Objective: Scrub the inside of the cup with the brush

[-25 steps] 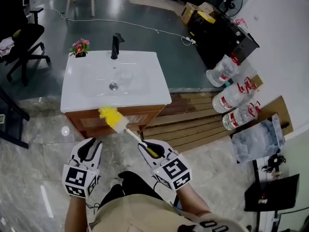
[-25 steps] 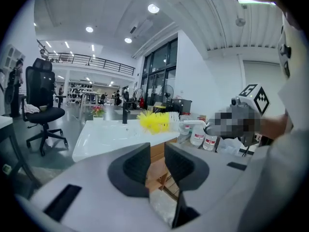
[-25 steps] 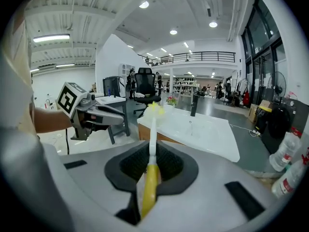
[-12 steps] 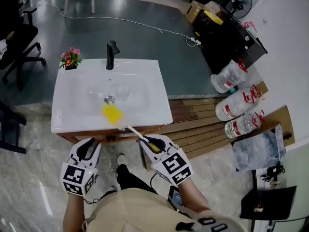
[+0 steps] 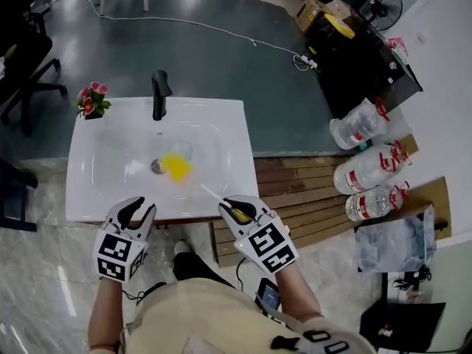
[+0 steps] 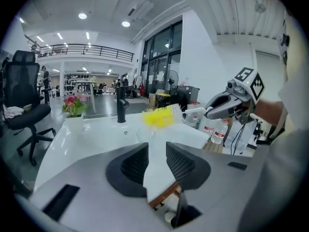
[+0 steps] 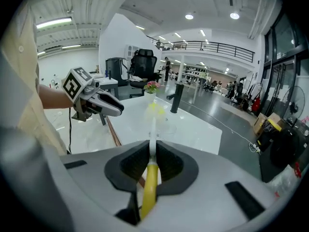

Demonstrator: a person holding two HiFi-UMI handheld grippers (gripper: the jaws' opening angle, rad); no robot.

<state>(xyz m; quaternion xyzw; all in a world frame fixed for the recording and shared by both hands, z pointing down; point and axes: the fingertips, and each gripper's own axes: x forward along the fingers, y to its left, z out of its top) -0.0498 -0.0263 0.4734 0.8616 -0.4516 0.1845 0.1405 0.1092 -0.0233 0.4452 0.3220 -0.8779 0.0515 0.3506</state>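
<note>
Left tool (image 5: pixel 137 211): jaws apart with nothing between them, and they have just been opening. In its own view (image 6: pixel 157 152) the gap shows only the white sink top and the wooden cabinet edge below it. It hangs at the near edge of the sink (image 5: pixel 236 127), left of the other tool and apart from everything in the basin. Right tool (image 5: pixel 230 206): jaws clamped on the yellow handle end of the brush (image 5: pixel 178 167), confirmed in the right gripper view (image 7: pixel 152 151), where the handle (image 7: pixel 150 187) runs out between the pads. The white shaft slants up-left from this tool over the sink rim, and the yellow bristle head sits over the basin just right of the drain (image 5: pixel 157 167). Cup (image 5: pixel 182 150): clear glass, upright in the basin, just right of the drain and in front of the black tap (image 5: pixel 158 94). From the left gripper view the bristle head (image 6: pixel 159 116) is just above the mouth of the cup (image 6: pixel 145 134); contact with the rim cannot be judged. A small pot of flowers (image 5: pixel 90 102) stands on the sink's far left corner. Large water bottles (image 5: pixel 361 127) lie on the floor to the right.
</note>
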